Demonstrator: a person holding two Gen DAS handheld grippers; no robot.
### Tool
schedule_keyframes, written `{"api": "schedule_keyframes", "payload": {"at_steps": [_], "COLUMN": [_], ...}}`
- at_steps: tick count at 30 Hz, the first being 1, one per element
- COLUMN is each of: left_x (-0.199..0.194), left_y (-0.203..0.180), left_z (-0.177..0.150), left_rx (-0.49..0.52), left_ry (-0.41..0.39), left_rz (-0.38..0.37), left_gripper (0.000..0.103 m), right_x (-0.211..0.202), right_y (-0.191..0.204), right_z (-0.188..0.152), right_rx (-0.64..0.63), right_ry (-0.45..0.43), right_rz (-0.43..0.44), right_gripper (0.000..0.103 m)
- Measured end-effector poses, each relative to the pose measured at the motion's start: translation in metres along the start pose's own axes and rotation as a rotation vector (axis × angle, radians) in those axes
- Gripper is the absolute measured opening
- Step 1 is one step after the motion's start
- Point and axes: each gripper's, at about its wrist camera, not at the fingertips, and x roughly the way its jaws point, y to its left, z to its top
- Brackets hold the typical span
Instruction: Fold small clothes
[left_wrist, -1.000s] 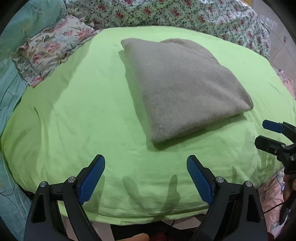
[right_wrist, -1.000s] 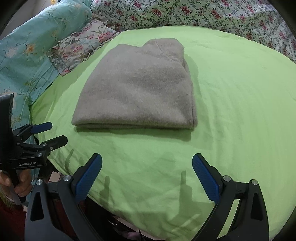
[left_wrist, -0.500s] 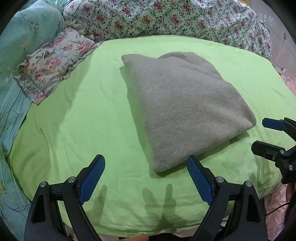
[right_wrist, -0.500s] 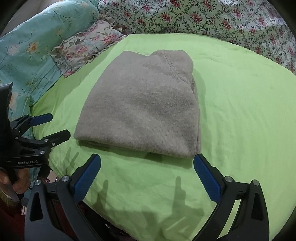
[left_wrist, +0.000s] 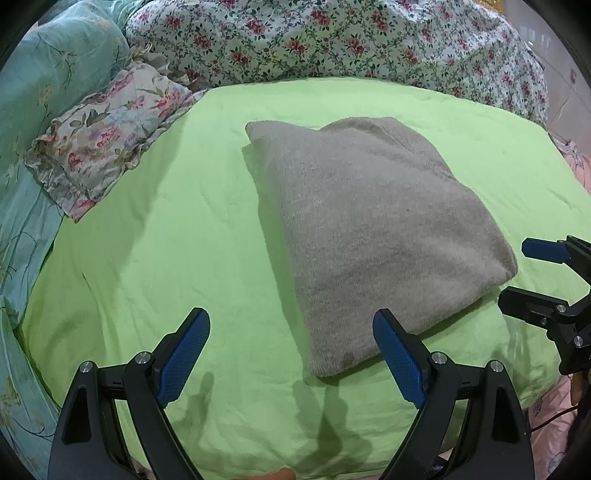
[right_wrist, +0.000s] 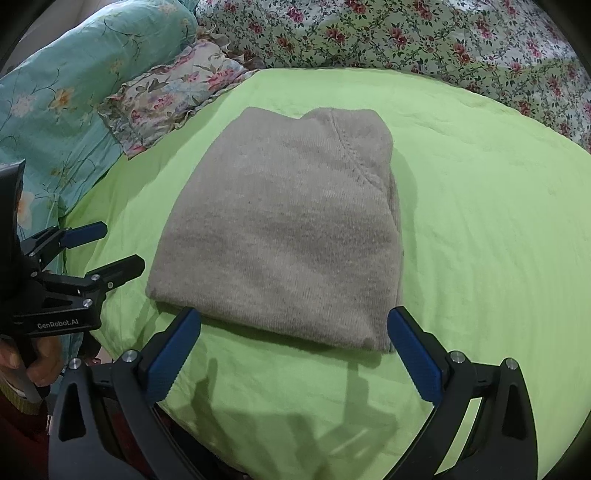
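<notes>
A folded grey knit garment (left_wrist: 373, 236) lies flat on the green sheet (left_wrist: 166, 236); it also shows in the right wrist view (right_wrist: 291, 232). My left gripper (left_wrist: 291, 354) is open and empty, its right finger beside the garment's near corner. My right gripper (right_wrist: 293, 356) is open and empty, its fingertips at the garment's near edge. The right gripper shows at the right edge of the left wrist view (left_wrist: 532, 280). The left gripper shows at the left edge of the right wrist view (right_wrist: 107, 251).
A floral pillow (left_wrist: 103, 136) lies at the sheet's far left, beside a teal floral pillow (right_wrist: 70, 85). A floral quilt (left_wrist: 332, 40) runs along the far side. The green sheet's near edge drops off just below the grippers.
Both grippers have moved forward toward the garment, which now sits closer and larger in both views. Both stay open and empty. The garment has not moved.
</notes>
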Motion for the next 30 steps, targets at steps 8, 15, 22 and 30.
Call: {"api": "schedule_keyframes", "payload": {"at_steps": [8,15,22,30], "left_x": [0.005,0.009,0.014,0.013], "left_y": [0.004,0.003,0.001,-0.001], "left_z": [0.008,0.016,0.020,0.021], "left_rx": [-0.015,-0.026,-0.033,-0.035], "left_ry": [0.003,0.001,0.012,0.011], "left_rz": [-0.001,-0.001,-0.003,-0.005], "left_gripper": [0.090,0.090,0.090,0.090], "right_x": [0.006,0.010,0.015,0.016], "right_y": [-0.001,0.000,0.000,0.001], "right_z": [0.012,0.022,0.027,0.028], "right_rx": [0.021,0.023,0.031,0.032], "right_ry": [0.003,0.002,0.006,0.007], "right_rz": [0.007,0.004,0.003,0.003], "right_gripper": [0.101,0.102,0.102,0.102]}}
